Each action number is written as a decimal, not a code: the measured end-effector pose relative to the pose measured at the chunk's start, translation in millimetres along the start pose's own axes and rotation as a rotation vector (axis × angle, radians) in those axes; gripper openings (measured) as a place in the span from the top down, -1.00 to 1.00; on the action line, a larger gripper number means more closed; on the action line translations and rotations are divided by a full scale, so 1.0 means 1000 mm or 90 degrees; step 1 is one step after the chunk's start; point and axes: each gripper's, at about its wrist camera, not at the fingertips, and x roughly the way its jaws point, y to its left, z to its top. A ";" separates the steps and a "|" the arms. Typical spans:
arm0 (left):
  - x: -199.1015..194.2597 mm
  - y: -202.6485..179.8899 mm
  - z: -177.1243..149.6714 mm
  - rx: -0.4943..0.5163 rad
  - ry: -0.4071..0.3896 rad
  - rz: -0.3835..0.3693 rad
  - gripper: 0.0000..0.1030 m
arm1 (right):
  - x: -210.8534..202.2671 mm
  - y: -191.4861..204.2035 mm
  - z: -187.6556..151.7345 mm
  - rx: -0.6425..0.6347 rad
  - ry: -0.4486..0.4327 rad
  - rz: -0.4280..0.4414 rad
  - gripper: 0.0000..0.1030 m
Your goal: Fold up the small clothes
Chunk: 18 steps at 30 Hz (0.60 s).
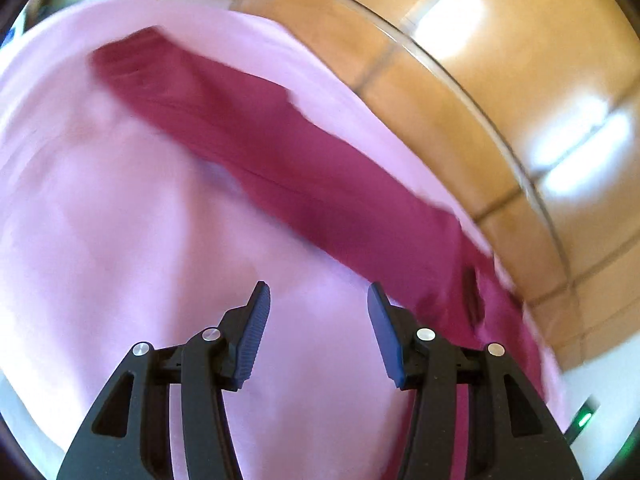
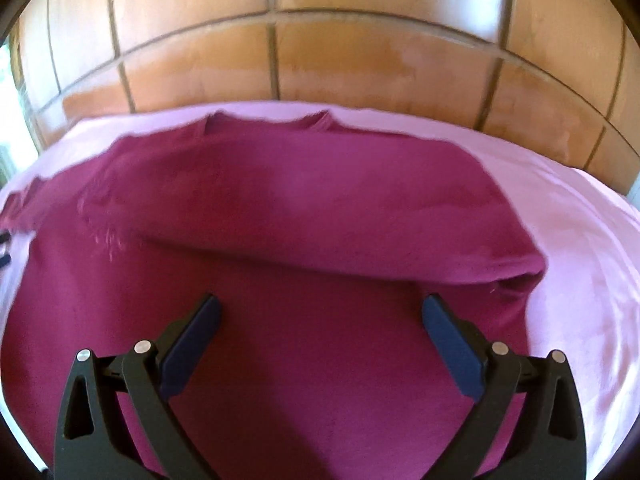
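Hovering empty above the work, the right claw (image 2: 320,344) has its jaws spread about as wide as they go, nothing between its blue pads (image 2: 452,352), and it looks straight down on the magenta garment (image 2: 304,216) spread beneath it. The left claw (image 1: 319,330) hangs off to one side with its jaws standing roughly half apart, also gripping nothing; under it is only the pink sheet (image 1: 120,220) that covers the desk.

Beyond the right claw's fingertips, the garment shows one fold already laid: a flap of cloth has been brought across the body, its rounded folded edge running from side to side just ahead of the pads and ending in a puckered corner at the right. Farther on, the neckline sits near the far edge of the sheet. From the left wrist view the same garment reads as a long dark band lying diagonally across the sheet, well ahead of that claw; the picture is blurred, so its finer creases cannot be made out. Past the desk lies a floor of terracotta tiles (image 2: 360,56), with bright patches of light on it.

Judging by both claws being free, this is the pause between folds: one side is turned in and a new hold has yet to be taken. The next move would seem to call for each claw to come down on an unfolded edge or corner, pinch a single layer cleanly without dragging the finished fold, and carry it over in step.
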 end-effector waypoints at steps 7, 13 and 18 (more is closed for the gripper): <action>-0.022 0.076 0.045 -0.175 -0.098 0.003 -0.32 | 0.002 -0.003 -0.004 0.013 0.000 0.005 -0.96; -0.022 0.110 0.080 -0.250 -0.099 -0.021 -0.63 | 0.003 -0.003 -0.004 0.014 0.004 0.006 -0.97; -0.012 0.126 0.101 -0.293 -0.090 -0.030 -0.65 | 0.003 -0.003 -0.004 0.011 0.003 0.003 -0.97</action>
